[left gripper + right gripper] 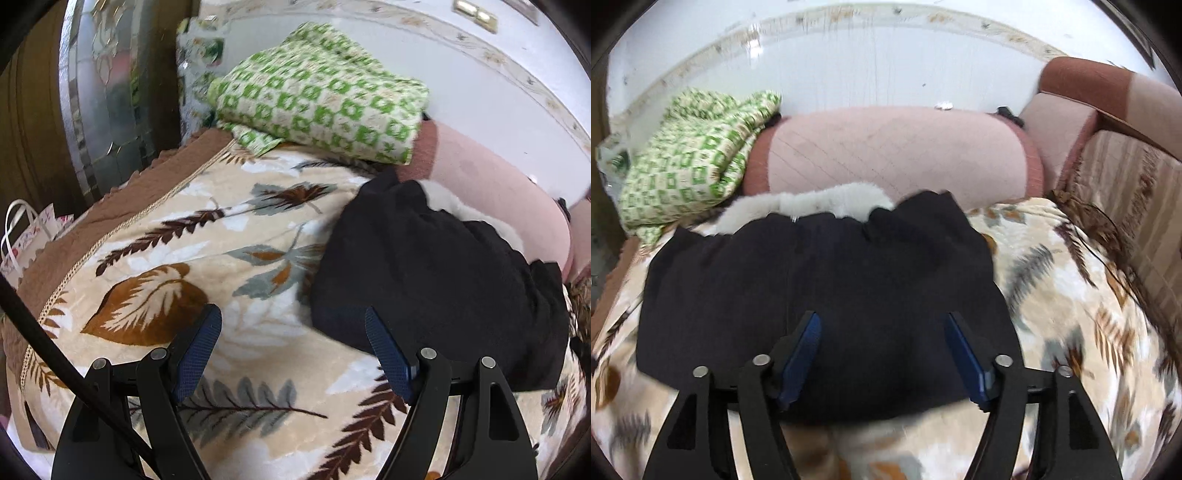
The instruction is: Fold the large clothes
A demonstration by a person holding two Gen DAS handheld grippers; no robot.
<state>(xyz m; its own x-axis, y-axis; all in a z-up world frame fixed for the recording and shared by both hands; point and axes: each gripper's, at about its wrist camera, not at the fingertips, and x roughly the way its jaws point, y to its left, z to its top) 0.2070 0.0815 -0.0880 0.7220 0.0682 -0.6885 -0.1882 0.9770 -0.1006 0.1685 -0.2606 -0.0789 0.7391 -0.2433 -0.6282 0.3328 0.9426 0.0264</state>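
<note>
A dark navy garment (827, 295) with a white fur trim (812, 206) lies folded on the leaf-patterned blanket (1071, 295). In the left wrist view the garment (436, 280) lies to the right. My left gripper (293, 321) is open and empty, hovering over the blanket just left of the garment. My right gripper (882, 325) is open and empty, hovering above the garment's near half.
A folded green-and-cream checked cloth (317, 92) lies at the back left on the bed. A pink padded headboard (894, 151) runs behind the garment. A brown-and-beige sofa (1126, 147) stands at the right. A paper bag (26, 236) sits at the left.
</note>
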